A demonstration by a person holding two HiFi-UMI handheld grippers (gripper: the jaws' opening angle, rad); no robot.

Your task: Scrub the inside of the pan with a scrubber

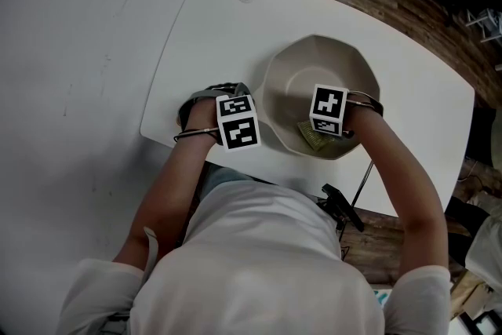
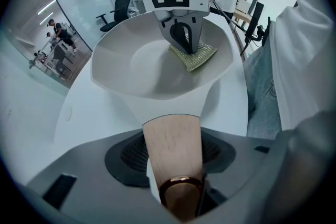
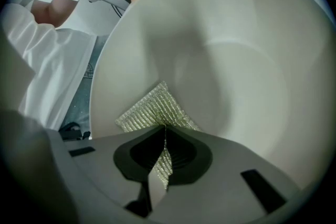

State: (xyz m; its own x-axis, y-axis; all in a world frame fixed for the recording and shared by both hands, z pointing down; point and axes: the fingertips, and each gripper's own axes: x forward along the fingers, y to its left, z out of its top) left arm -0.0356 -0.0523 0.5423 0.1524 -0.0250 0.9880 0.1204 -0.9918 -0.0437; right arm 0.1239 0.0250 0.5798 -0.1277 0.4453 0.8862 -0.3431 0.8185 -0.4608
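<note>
White table (image 1: 212, 35), black office chair (image 2: 119, 5)

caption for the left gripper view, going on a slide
Left claw grips the wooden handle of the pan while the right claw holds a scrubber against its inner wall.

In the head view the right gripper (image 1: 325, 129) covers most of the scrubber (image 1: 311, 140), leaving one greenish corner. The left gripper (image 1: 235, 125) and the hand hide the wooden handle (image 2: 172, 144) there. In the left gripper view the handle's near end, past a copper ring (image 2: 181, 185), sinks out of sight between the jaws. In the right gripper view the right rim of the pan (image 3: 236, 60) is cut off. The far left people (image 2: 59, 34) are too small to make out.
</note>
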